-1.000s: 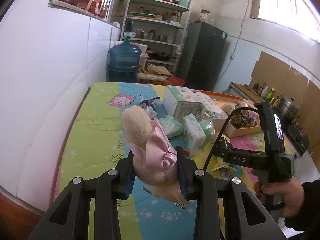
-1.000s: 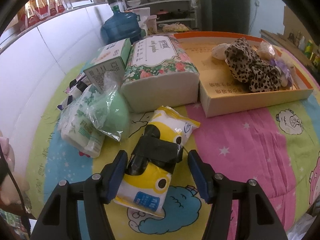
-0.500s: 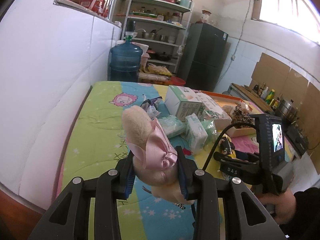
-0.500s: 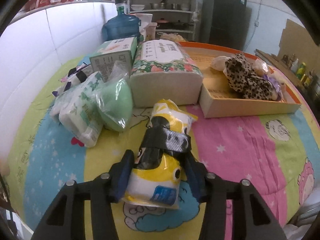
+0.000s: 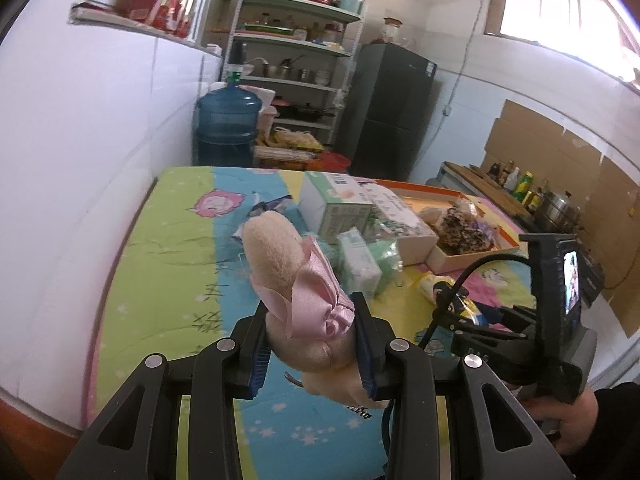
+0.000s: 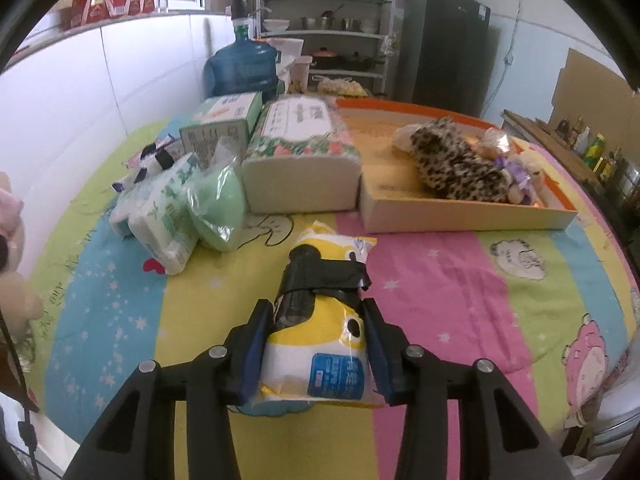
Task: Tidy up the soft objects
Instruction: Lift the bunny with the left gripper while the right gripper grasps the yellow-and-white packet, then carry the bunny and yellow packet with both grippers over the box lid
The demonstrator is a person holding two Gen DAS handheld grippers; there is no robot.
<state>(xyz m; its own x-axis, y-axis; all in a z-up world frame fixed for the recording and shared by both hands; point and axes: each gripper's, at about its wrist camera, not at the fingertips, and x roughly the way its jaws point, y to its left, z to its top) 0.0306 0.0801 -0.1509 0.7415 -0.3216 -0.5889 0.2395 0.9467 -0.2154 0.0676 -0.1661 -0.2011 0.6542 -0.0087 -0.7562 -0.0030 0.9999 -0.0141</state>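
Home kitchen, probably: pot-laden shelves (image 5: 296, 56), fridge (image 5: 390, 108), water jug (image 5: 228, 124), condiment bottles (image 5: 520, 186).

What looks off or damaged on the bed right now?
The yellow tissue pack between the right claw pads is wrapped in black tape, as if patched; the claw is closing on it. The other packs lie in a loose heap by the box. No spills.

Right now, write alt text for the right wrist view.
The right gripper is closing its blue pads on a yellow and white plastic packet banded with black tape, on a colourful cartoon bedsheet. Behind, a leopard-print plush lies in a shallow cardboard tray.
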